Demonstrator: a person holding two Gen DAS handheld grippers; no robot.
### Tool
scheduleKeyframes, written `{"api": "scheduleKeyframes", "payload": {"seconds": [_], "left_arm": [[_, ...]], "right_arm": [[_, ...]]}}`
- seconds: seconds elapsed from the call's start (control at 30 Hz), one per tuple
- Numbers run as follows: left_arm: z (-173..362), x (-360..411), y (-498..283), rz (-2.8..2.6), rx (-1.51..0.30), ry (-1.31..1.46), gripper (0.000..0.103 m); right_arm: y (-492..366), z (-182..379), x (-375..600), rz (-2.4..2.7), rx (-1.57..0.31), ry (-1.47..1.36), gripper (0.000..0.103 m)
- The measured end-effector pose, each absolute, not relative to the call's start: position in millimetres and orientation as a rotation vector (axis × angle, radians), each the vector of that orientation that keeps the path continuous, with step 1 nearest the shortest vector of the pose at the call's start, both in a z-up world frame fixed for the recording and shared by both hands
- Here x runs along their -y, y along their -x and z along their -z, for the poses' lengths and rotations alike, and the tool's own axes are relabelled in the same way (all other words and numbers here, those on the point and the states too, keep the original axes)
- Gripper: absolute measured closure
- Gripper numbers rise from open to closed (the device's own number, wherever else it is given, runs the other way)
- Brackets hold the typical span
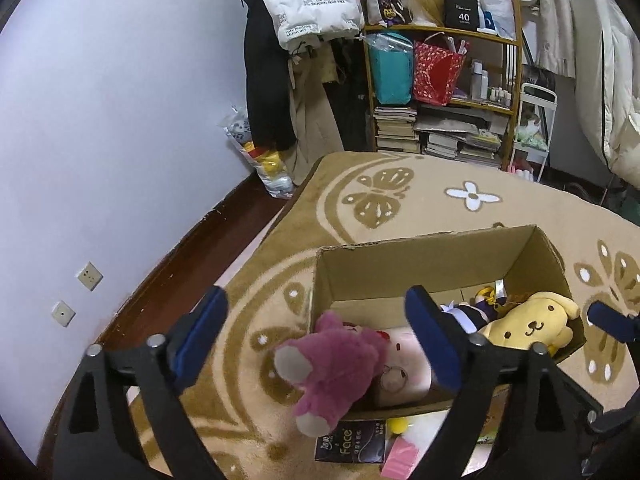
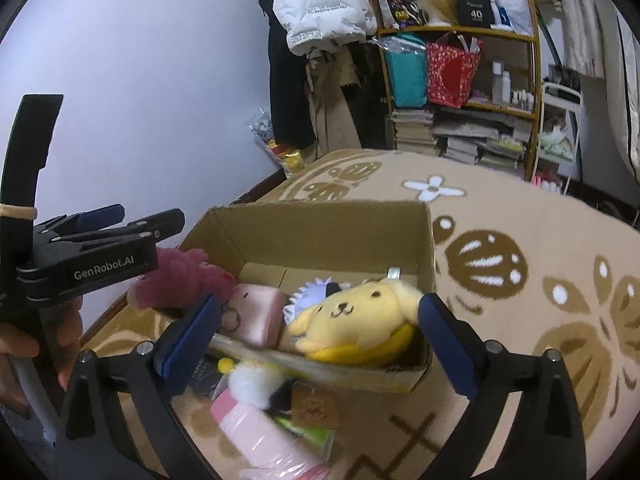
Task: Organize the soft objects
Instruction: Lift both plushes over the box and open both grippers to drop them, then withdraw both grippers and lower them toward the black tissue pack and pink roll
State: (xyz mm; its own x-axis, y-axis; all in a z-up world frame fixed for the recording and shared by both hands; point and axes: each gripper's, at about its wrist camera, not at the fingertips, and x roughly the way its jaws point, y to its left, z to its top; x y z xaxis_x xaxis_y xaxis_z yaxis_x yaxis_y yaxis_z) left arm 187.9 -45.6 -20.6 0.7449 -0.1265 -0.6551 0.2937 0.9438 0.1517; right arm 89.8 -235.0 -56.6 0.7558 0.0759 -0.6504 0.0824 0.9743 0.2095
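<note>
A cardboard box (image 1: 420, 260) (image 2: 320, 224) stands on the rug. A magenta plush bear (image 1: 336, 364) (image 2: 180, 280) hangs over its left corner. Beside it lie a pink plush (image 1: 404, 364) (image 2: 256, 312), a dark-clothed doll (image 1: 476, 312) (image 2: 316, 292) and a yellow dog plush (image 1: 528, 324) (image 2: 360, 316). My left gripper (image 1: 316, 340) is open above the bear, holding nothing; it also shows in the right wrist view (image 2: 120, 220). My right gripper (image 2: 316, 340) is open above the box's near edge by the yellow dog, its fingertip (image 1: 608, 320) at the box's right.
In front of the box lie a black "Face" packet (image 1: 352, 440), a pink pack (image 2: 260, 436), a white pom-pom toy (image 2: 252, 384) and a green item (image 2: 312, 432). A cluttered shelf (image 1: 440, 92), hanging clothes (image 1: 312, 4) and a plastic bag (image 1: 264, 156) stand by the far wall.
</note>
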Motion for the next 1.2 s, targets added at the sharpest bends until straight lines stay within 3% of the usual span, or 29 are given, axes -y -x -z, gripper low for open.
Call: {"api": "scheduleKeyframes", "payload": {"seconds": [0.1,1.2], "left_arm": [[16,42,-181,0.21,-0.664,-0.248,0.001],[40,-3,-128,0.252,-0.846,-0.155,0.001]], "right_arm": [[-84,56,231,-0.002,-0.72,-0.233,0.0],[-39,70,194,-0.002,-0.805,-0.148,0.0]]}}
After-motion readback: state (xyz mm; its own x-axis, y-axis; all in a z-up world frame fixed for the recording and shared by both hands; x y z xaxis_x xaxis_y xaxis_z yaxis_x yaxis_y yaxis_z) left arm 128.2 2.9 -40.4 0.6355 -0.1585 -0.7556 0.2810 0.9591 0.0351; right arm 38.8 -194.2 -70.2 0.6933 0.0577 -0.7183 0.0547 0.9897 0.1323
